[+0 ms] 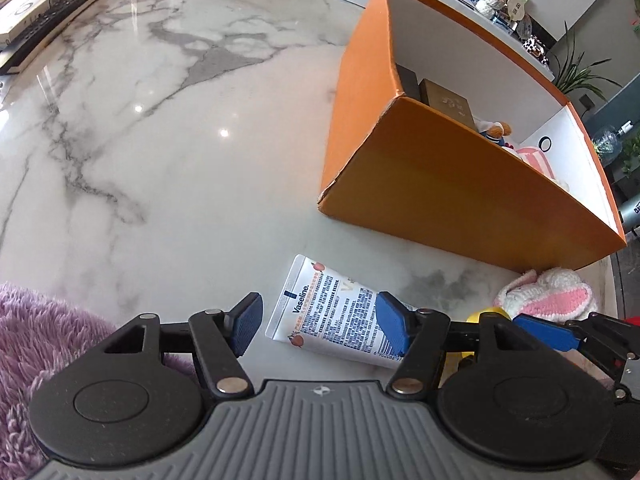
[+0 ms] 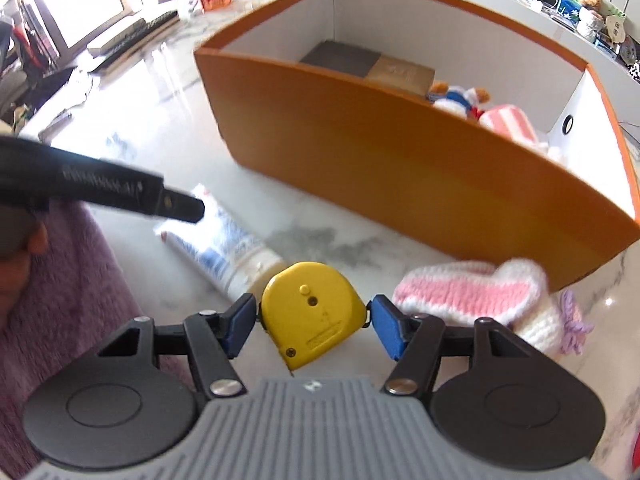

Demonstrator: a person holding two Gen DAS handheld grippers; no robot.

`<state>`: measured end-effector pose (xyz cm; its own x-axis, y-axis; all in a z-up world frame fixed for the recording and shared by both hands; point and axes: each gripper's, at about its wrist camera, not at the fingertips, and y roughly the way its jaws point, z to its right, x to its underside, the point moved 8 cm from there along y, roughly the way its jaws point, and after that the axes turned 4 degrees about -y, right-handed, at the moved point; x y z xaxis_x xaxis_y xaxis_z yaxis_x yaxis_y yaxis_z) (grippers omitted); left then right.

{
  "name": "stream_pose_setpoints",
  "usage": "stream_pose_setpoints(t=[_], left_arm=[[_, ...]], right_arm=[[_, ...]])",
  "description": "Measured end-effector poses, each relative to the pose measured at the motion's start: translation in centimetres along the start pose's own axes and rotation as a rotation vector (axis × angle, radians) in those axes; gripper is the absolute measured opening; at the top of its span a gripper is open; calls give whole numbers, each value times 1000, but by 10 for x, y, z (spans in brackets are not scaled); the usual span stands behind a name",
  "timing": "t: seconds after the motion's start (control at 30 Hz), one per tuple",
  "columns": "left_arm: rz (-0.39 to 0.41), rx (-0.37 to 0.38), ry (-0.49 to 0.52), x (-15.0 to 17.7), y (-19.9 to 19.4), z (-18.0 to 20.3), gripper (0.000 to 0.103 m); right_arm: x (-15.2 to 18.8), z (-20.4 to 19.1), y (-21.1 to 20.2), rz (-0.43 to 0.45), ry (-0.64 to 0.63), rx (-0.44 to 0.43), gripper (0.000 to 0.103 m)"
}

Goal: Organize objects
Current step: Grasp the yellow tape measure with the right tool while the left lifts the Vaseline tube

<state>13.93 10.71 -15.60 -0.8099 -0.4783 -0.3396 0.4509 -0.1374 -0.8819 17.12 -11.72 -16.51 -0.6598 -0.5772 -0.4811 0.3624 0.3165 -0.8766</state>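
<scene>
left gripper [image 1: 318,322]: jaws standing wide, gripping nothing; hovering over the lotion tube, right pad overlapping the tube body in its own view, left pad over bare marble. Contact not confirmable.
right gripper [image 2: 311,322]: jaws spread, straddling the tape measure; small gaps showing at both pads, so not clamping yet.
lotion tube [image 1: 340,318]: lying flat on the marble table [image 1: 160,140], crimped end pointing toward the orange box [image 1: 440,184], cap end toward the tape measure, just beside it.
tube handling: soft plastic, probably light, glossy skin, so likely slipping and deforming under a hard squeeze. Judging the best hold is across the mid-body, pads on the flat faces, moderate force. Avoid the crimp (thin) and the round cap (rolling out).
tape measure [image 2: 314,312]: yellow, lying flat on its side between the right pads.
tape handling: rigid shell, likely dense for its size, smooth curved edges. Pads are lining up on the two opposite edges; centring the hold should stop it pivoting.
knit toy [image 2: 472,296]: pink and white, sitting beside the tape measure, against the box wall. Soft, forgiving anywhere.
orange box status: open top, already holding small boxes and plush items; room is showing near the close end.
</scene>
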Motion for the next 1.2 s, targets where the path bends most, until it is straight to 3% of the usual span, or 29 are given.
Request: stream_pose_setpoints(t=[0.2,0.4,0.5,0.87,1.2], left_arm=[[-27,27,-47,-2,6,-5,74],[-40,44,-89,-3,9,-10,73],[-36,47,-111,-4,10,-12,73],[-58,26,-74,-2,11,-9,71],[-110,64,-40,7,2,-7,47]], right_arm=[[-17,-13,-2,34,27,-40,65],[-7,-12,17,-10,1,10,64],[-3,-5,22,-22,43,-13,62],[5,-5,35,-43,17,24,62],[8,4,34,-41,38,59,62]])
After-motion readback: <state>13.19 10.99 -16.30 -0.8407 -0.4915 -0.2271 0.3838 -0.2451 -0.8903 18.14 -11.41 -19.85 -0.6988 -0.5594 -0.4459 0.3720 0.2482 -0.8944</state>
